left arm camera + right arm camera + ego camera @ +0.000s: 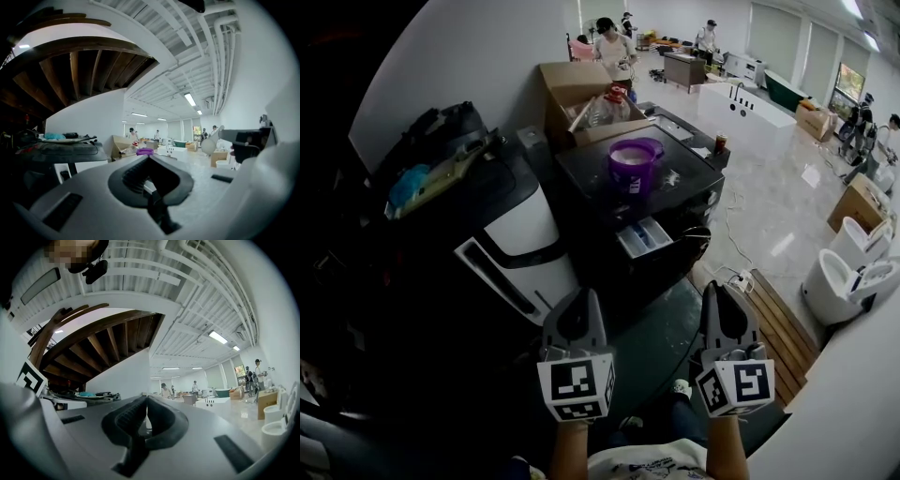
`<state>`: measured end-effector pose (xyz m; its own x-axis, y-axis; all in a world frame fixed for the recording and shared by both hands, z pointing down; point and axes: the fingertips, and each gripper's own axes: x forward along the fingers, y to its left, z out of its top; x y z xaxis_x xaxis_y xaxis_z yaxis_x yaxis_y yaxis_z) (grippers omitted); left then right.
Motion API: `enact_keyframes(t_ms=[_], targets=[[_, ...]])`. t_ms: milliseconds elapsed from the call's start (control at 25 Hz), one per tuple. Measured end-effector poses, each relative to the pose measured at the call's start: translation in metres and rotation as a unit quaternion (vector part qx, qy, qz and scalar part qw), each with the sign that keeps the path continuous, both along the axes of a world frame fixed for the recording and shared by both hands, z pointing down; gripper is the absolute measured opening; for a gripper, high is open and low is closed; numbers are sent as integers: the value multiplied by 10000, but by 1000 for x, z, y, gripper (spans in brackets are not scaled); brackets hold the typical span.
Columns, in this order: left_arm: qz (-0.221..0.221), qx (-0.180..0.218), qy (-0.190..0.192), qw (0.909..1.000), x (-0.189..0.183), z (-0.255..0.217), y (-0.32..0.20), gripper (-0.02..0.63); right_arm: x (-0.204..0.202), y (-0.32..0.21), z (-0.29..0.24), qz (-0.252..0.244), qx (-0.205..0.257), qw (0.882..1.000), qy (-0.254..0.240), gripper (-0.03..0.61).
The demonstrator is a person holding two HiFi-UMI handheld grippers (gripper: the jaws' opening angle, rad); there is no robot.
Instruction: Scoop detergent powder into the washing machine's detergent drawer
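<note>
A purple bucket [635, 161] stands on top of the black washing machine [694, 183]. Below it the detergent drawer [644, 236] is pulled out, its pale compartments showing. Both grippers hang low in the head view, well short of the machine. My left gripper [583, 294] is shut and holds nothing; in the left gripper view its tips [149, 157] meet, with the purple bucket [145, 151] small in the distance. My right gripper [717, 287] is shut and empty too, and its tips [146, 399] meet in the right gripper view. No scoop is visible.
A white appliance [520, 239] with clutter on top stands left of the washing machine. An open cardboard box [579, 94] sits behind the bucket. A wooden board [783, 323] and a power strip [737, 278] lie on the floor at right, near white toilets [848, 281]. People stand at the back.
</note>
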<state>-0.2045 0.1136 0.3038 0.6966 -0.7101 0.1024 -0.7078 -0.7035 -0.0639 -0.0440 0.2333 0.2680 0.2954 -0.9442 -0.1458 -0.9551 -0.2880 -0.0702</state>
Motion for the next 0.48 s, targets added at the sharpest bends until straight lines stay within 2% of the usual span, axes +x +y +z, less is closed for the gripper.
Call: enact_keyframes(t_ms=[160, 480], targets=[[-98, 26, -11, 9999, 34, 1, -14, 2, 32, -20, 0, -187, 1, 9998, 32, 21], [-524, 43, 65, 9986, 117, -6, -37, 2, 122, -59, -12, -666, 88, 9977, 70, 21]])
